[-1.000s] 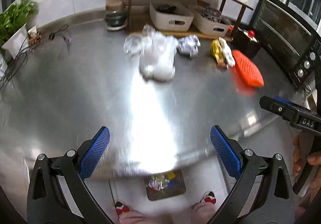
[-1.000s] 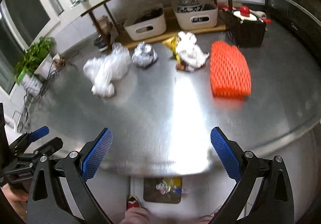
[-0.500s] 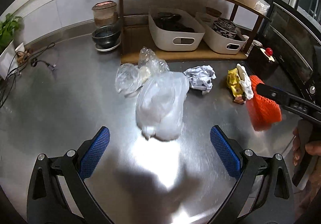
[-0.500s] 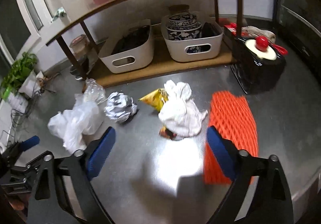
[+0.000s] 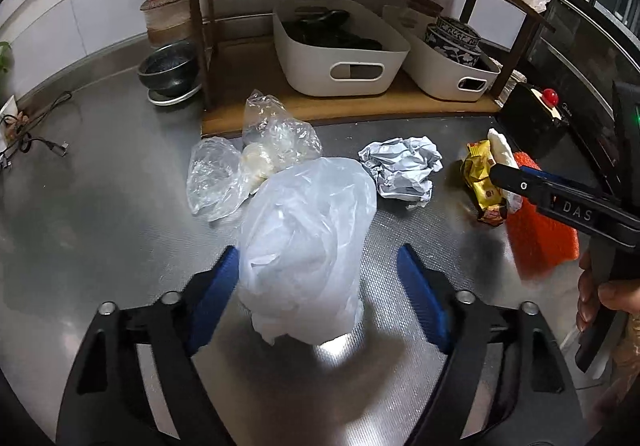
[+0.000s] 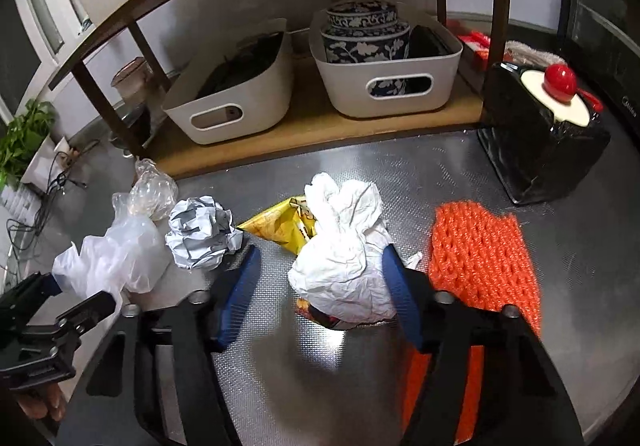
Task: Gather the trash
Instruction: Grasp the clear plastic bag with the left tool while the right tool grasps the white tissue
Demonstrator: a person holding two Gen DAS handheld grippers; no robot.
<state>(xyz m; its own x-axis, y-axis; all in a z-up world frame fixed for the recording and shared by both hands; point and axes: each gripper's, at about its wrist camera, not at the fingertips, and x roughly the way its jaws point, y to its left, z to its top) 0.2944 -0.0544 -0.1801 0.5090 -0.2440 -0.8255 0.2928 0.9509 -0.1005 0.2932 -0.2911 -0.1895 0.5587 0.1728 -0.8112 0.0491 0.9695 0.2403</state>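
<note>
Left gripper (image 5: 318, 278) spread around white plastic bag (image 5: 304, 246) on the steel counter (image 5: 100, 206); light, floppy, slick, so pinch bunched folds. Right gripper (image 6: 320, 278) spread around crumpled tissue (image 6: 340, 258) atop yellow wrapper (image 6: 280, 226): soft, weightless.

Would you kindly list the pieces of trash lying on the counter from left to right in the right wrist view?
White plastic bag → crumpled grey paper ball → yellow snack wrapper → crumpled white tissue → orange foam net.
</note>
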